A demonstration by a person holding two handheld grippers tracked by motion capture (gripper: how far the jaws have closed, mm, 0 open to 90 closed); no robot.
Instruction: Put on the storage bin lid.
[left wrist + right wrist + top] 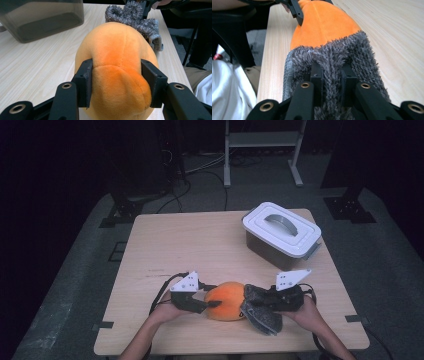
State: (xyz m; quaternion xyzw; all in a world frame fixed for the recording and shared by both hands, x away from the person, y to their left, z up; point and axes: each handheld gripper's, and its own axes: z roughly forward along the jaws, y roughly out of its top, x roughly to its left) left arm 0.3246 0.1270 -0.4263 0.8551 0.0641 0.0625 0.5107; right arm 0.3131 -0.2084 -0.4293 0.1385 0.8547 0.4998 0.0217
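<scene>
A pale wood-grain table (170,245) stands on grey carpet in a dark room; past its far edge, at twelve o'clock, are the legs of a white metal frame (262,150) and loose cables on the floor. Towards two o'clock on the tabletop sits a dark translucent box (280,237) with a white lid and a grey handle.

At six o'clock, near the front edge, lies an orange plush toy (226,301) with a grey shaggy cloth (261,312) at its three o'clock end. The left gripper (205,304) comes in from nine o'clock and its jaws press on a narrow orange bulge of the toy — the left gripper view shows both pads dug into the plush (117,75). The right gripper (260,301) comes in from three o'clock, jaws drawn narrow and pinching a fold of the grey cloth (332,65).

Whether the cloth is sewn to the toy or only wraps it cannot be told. The person's forearms are cut off by the bottom edge of the high view, and the room beyond the carpet is lost in darkness.
</scene>
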